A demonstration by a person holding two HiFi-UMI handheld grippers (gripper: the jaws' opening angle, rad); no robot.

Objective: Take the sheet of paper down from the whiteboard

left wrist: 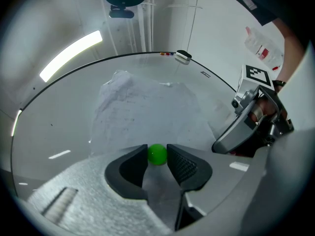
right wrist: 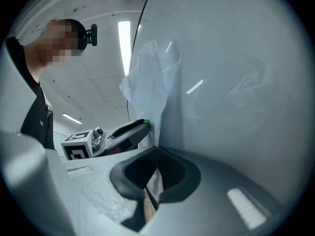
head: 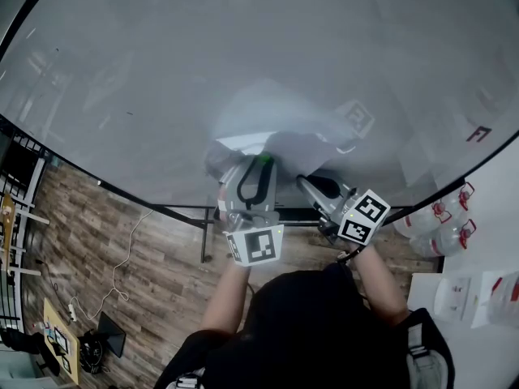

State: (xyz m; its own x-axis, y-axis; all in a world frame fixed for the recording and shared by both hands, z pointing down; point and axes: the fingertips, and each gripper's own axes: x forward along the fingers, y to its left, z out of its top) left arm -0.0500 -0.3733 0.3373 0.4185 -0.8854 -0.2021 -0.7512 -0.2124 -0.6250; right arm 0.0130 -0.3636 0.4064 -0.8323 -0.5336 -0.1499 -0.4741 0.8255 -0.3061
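Observation:
A crumpled white sheet of paper [head: 276, 124] hangs on the large whiteboard [head: 162, 71]. A small green ball-shaped magnet [left wrist: 157, 154] sits on the sheet's lower part. My left gripper [left wrist: 157, 160] has its two fingertips pressed on the magnet's sides. In the head view that gripper [head: 261, 162] points at the paper's bottom edge. My right gripper [right wrist: 156, 154] is shut on the sheet's [right wrist: 150, 77] lower edge, which runs down between its pads; it sits just right of the left one [head: 302, 181]. The sheet's [left wrist: 142, 112] upper part bulges off the board.
Clear bottles with red labels [head: 442, 217] stand at the right below the board. A white table [head: 470, 298] with papers lies at the lower right. The board's stand leg [head: 203, 233] and a thin cable [head: 122, 274] are over the wooden floor.

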